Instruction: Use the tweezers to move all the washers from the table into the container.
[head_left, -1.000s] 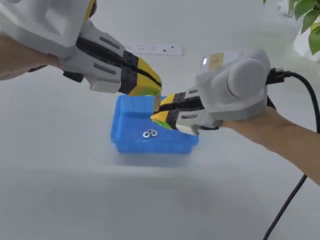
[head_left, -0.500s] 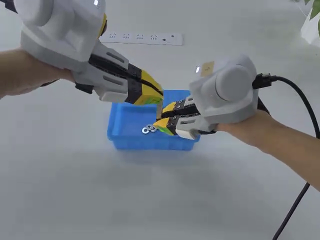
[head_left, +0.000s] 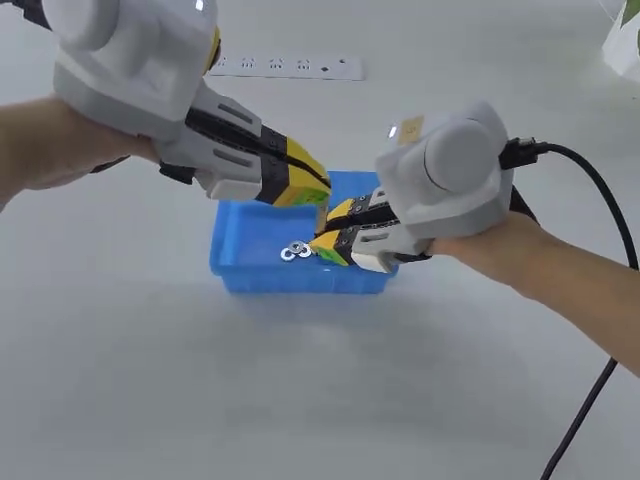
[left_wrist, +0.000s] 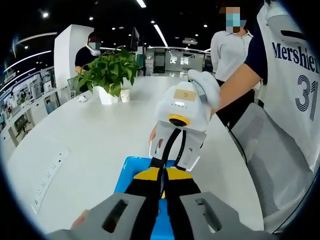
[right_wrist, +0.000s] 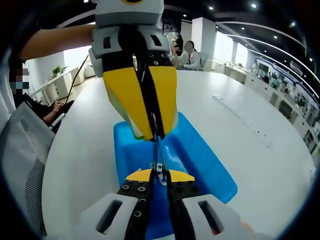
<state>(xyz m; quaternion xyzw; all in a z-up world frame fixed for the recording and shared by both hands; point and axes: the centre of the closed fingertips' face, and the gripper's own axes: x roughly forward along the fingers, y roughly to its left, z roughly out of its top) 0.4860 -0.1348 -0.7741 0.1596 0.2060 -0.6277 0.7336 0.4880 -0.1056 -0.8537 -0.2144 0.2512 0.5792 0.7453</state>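
While you held the left gripper (head_left: 318, 190) above the container (head_left: 262, 281), its jaws gripped the tweezers (right_wrist: 156, 150) | right gripper (head_left: 328, 250) above container, squeezing tweezers | washers (head_left: 296, 251) inside container

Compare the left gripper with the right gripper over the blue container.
The left gripper reaches in from the left, tongs above the container's far side; the right gripper comes from the right, tongs lower, beside the washers. The left gripper slants down; the right gripper lies nearer level. Both have white bodies and yellow-tipped tongs shut on the tweezers.
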